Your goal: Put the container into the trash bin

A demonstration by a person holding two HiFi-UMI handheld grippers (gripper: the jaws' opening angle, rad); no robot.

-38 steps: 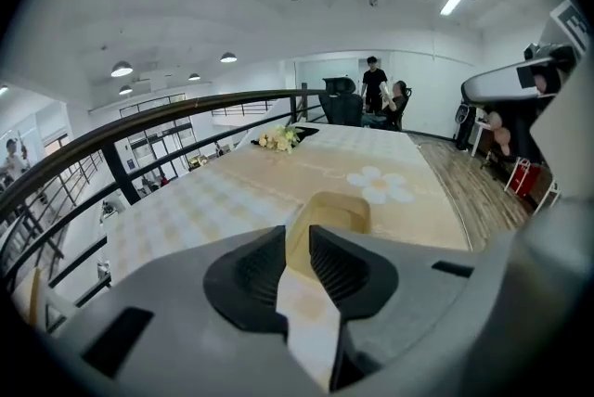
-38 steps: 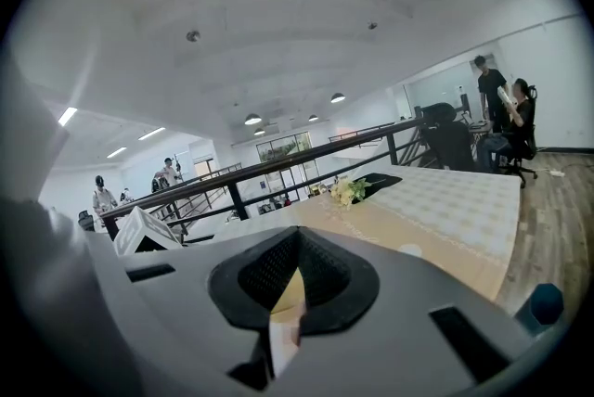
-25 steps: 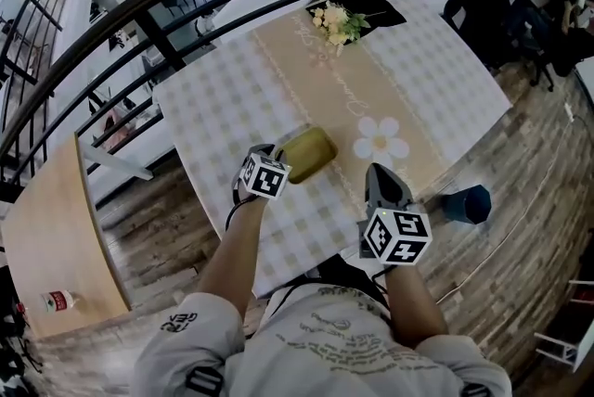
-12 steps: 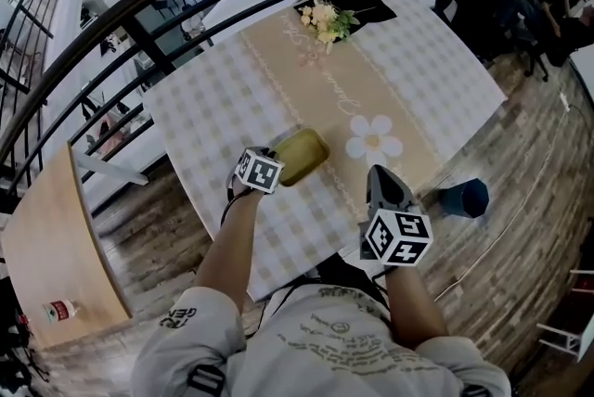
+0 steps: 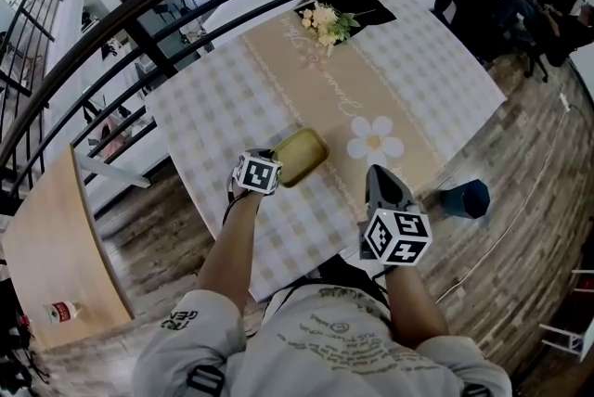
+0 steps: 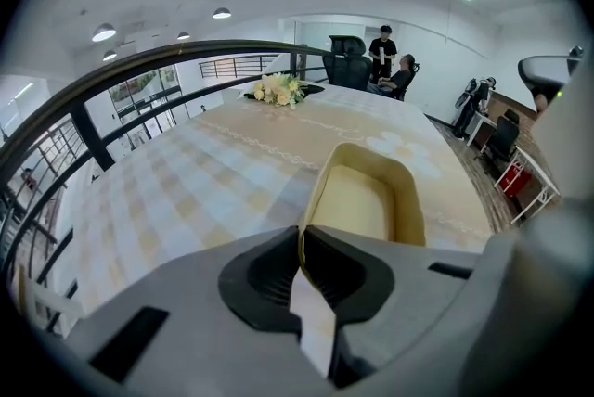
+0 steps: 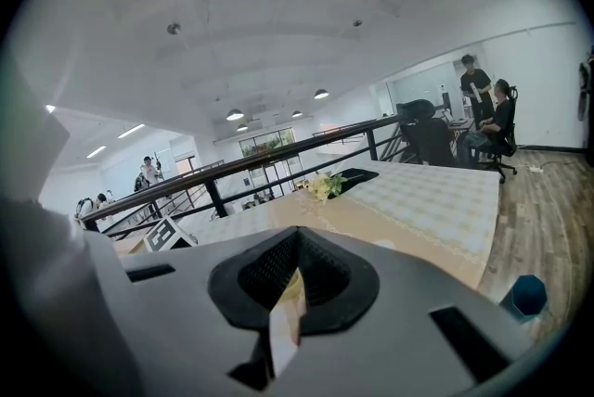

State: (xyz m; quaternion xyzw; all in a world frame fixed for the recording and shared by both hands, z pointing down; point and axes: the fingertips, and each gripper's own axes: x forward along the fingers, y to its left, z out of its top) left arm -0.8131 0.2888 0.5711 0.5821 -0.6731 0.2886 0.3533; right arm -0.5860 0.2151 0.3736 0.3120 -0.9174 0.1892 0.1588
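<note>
An olive-yellow open container lies on the checked tablecloth near the table's front edge. My left gripper is shut on its near rim. In the left gripper view the rim runs between the closed pads, and the container stretches away from them. My right gripper hovers over the table's front right corner, shut with nothing in it. A small blue trash bin stands on the wooden floor just right of the table, also visible low in the right gripper view.
A bunch of flowers lies on a black mat at the table's far end. A black railing curves behind the table. A wooden side table with a bottle stands at the left. Office chairs are at the right.
My left gripper and the container have shifted slightly left on the table, and the head view has moved a little. The right gripper has stayed in place.
</note>
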